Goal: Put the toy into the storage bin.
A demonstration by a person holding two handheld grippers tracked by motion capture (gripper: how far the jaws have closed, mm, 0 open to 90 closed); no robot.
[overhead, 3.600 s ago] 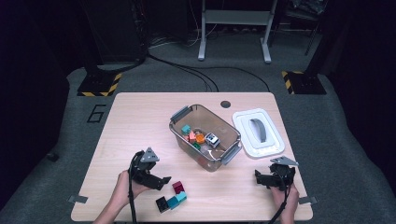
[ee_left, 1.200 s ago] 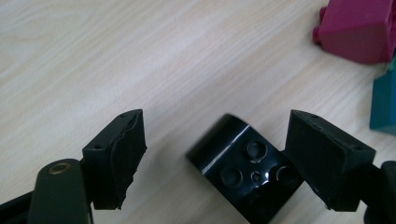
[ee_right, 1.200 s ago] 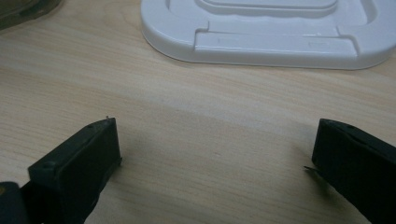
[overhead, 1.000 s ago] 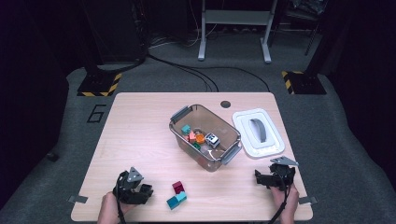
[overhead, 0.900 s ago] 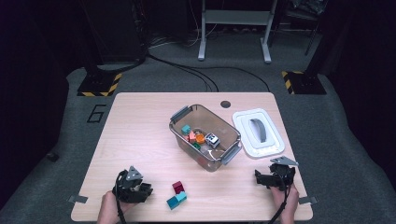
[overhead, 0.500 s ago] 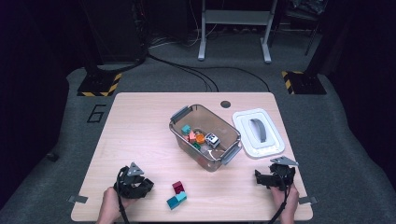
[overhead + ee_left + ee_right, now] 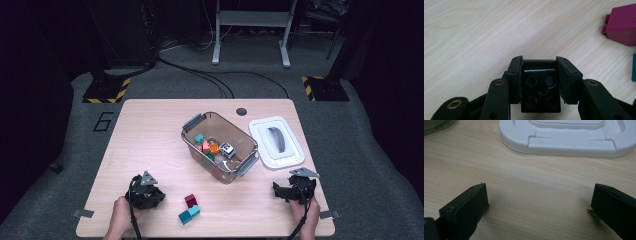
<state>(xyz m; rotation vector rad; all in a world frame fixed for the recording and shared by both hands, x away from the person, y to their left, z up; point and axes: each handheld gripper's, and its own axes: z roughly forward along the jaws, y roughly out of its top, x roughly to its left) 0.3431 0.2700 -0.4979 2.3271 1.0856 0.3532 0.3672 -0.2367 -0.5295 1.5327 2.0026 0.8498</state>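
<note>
Pale wood table (image 7: 150,135), dark floor around it. My left gripper (image 7: 538,75) has just been closing and now clamps a black block (image 7: 540,86) at the table's near left; my right gripper (image 7: 536,202) stands wide apart beside the white lid (image 7: 574,135).

My left gripper (image 7: 145,192) is showing as a black, chunky body with a grey three-cornered plate on top, and a black cable is trailing from it along my bare forearm. In the left gripper view its matte black linkage arms are carrying brass-ringed pivot holes, and small screws are dotting the angular jaw plates. My right gripper (image 7: 294,189) is looking the same: black body, grey plate, black cable. In the right gripper view its blocky black jaw tips are showing scuffed edges. No sleeves are covering my wrists.
</note>
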